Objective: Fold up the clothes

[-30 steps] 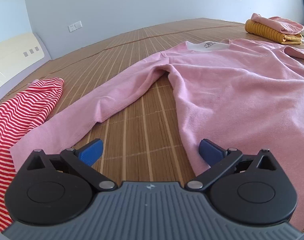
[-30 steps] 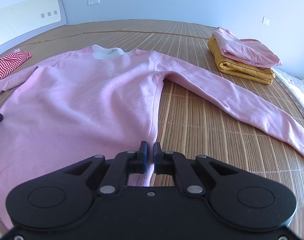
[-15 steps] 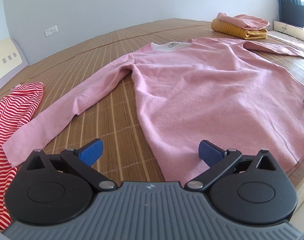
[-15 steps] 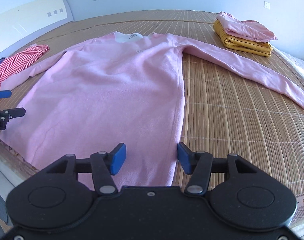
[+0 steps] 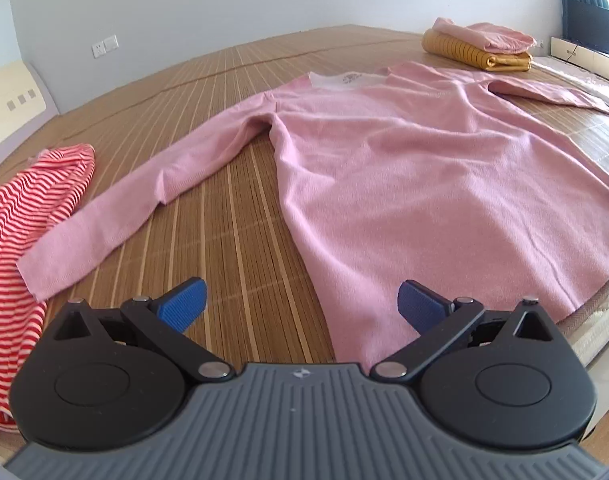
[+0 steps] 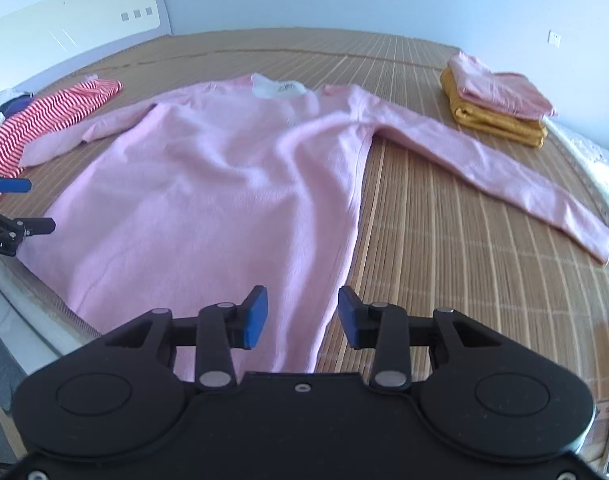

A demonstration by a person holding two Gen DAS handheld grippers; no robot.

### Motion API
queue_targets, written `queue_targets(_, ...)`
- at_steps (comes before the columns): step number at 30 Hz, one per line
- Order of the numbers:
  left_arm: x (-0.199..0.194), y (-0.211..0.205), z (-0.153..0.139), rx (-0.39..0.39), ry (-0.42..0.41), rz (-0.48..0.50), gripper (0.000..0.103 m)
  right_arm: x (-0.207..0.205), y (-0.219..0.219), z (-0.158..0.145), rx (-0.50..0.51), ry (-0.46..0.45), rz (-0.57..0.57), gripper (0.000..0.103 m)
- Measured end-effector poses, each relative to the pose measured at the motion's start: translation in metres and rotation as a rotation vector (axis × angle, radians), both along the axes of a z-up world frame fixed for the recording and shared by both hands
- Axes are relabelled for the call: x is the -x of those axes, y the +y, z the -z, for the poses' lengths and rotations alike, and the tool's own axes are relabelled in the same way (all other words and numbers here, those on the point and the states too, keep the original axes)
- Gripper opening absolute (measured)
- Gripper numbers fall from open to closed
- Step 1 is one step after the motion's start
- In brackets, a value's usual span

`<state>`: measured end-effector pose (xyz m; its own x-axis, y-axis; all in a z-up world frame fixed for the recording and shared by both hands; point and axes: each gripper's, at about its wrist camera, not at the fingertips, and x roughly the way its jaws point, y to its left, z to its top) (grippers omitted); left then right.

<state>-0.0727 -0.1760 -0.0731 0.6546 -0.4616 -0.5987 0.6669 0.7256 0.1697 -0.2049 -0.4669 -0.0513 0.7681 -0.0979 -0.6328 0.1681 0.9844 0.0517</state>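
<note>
A pink long-sleeved top [image 5: 424, 184] [image 6: 232, 184] lies flat on the bamboo mat, both sleeves spread out and the collar at the far end. My left gripper [image 5: 302, 306] hangs open above the hem's left corner with nothing between its blue pads. My right gripper [image 6: 302, 316] hovers open over the hem's right corner, also holding nothing. The left gripper's fingers [image 6: 12, 204] show at the left edge of the right wrist view, beside the hem.
A red-and-white striped garment [image 5: 28, 216] [image 6: 52, 120] lies left of the pink sleeve. A folded pink and mustard stack [image 5: 480, 46] [image 6: 500, 108] sits at the far right. The bed edge [image 6: 28, 292] runs just under the hem. A headboard [image 6: 72, 20] stands at far left.
The right gripper has opened and let go of the hem, then pulled back. Both grippers have drawn back toward the bed edge, so more of the top shows.
</note>
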Motion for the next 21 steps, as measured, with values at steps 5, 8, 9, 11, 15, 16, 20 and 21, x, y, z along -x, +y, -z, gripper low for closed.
queue_targets(5, -0.021, -0.028, -0.031, 0.045, -0.033, 0.12, 0.103, -0.048, -0.026, -0.052, 0.04, -0.132, -0.034, 0.039)
queue_targets(8, -0.04, -0.05, -0.03, 0.019, -0.117, 0.126, 0.103, -0.11, -0.055, -0.066, 0.027, -0.153, -0.027, 0.038)
queue_targets(9, -0.046, -0.055, -0.027, 0.015, -0.139, 0.112, 0.103, -0.131, -0.067, -0.063, 0.021, -0.139, -0.001, 0.038)
queue_targets(11, -0.058, -0.056, -0.015, 0.027, -0.139, 0.058, 0.103, -0.186, -0.095, -0.048, 0.008, -0.066, 0.068, 0.028)
queue_targets(15, -0.074, -0.055, 0.009, 0.038, -0.067, -0.017, 0.103, -0.264, -0.126, -0.009, -0.049, 0.017, 0.105, 0.017)
queue_targets(16, -0.077, -0.055, 0.015, 0.038, -0.054, -0.029, 0.103, -0.277, -0.13, 0.0, -0.058, 0.028, 0.117, 0.016)
queue_targets(20, -0.073, -0.056, 0.023, 0.056, -0.087, -0.035, 0.103, -0.306, -0.137, 0.029, 0.012, 0.043, 0.157, 0.014)
queue_targets(21, -0.074, -0.056, 0.023, 0.057, -0.089, -0.035, 0.103, -0.308, -0.14, 0.031, 0.024, 0.031, 0.169, 0.014)
